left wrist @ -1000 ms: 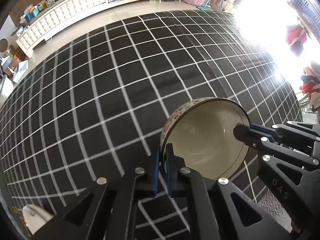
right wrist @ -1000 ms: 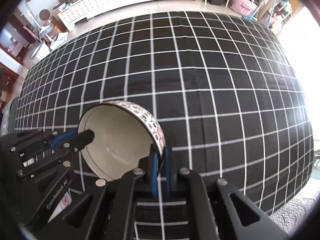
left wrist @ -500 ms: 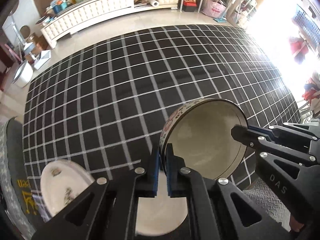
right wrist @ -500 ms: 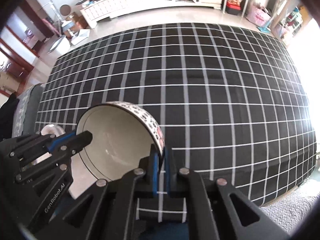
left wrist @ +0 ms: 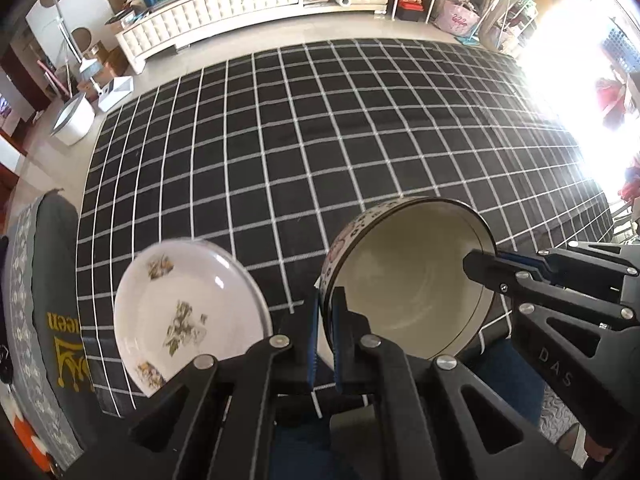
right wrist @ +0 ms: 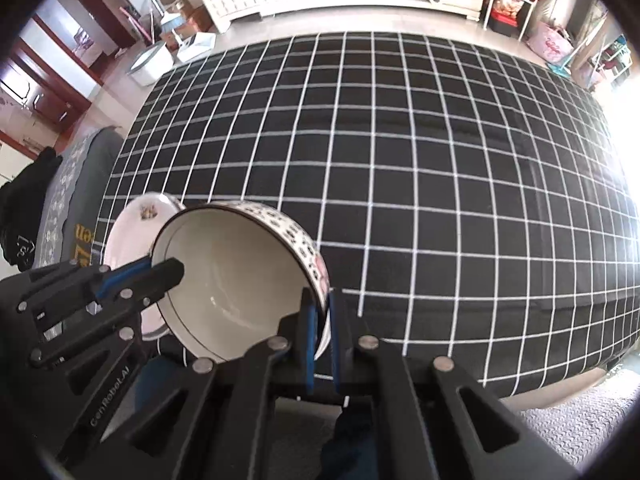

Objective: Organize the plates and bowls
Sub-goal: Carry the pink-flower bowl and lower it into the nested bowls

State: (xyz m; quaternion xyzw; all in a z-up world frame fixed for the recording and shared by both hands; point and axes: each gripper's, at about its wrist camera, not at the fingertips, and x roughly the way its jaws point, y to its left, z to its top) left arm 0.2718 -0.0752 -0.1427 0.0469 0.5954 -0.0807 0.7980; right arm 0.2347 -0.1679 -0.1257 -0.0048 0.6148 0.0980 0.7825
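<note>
Covering table, black checked cloth; white cabinet along far wall.

bowl: cream inside, dark rim line, pink-and-dark floral band outside
plate: white, green-brown flower sprigs
cloth: black, white grid lines
left gripper: black, blue pads
right gripper: black, blue pads

We hold our left gripper and right gripper raised, facing each other, each clamped tight on opposite sides of the bowl's rim.
</note>
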